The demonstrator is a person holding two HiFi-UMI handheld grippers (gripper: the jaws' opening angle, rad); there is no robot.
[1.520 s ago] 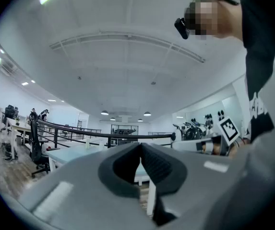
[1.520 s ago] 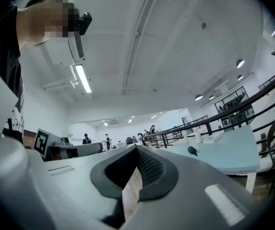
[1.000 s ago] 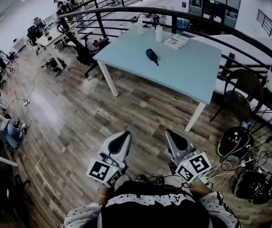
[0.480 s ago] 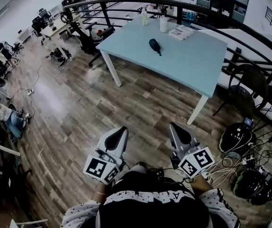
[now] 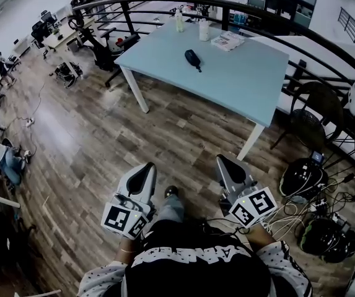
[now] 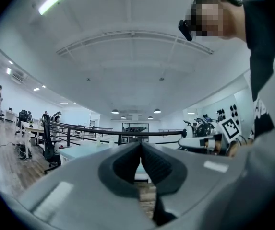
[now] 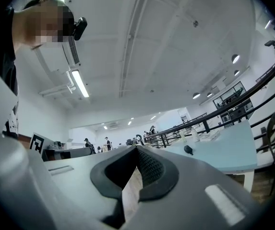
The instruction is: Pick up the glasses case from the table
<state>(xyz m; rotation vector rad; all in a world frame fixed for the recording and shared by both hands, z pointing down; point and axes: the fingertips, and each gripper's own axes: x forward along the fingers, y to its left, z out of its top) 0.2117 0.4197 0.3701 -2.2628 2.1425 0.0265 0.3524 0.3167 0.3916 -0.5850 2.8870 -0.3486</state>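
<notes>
Holding L gripper & R gripper closed, well apart from glasses case.

Bright, even light comes down from ceiling strip lights and round downlights, leaving a pale sheen on the wood floor and only a soft shadow under the tabletop. All three views bulge like fisheye lenses, bowing the railing and going black at the corners of both gripper views, where the near fingers look soft and unfocused.
</notes>
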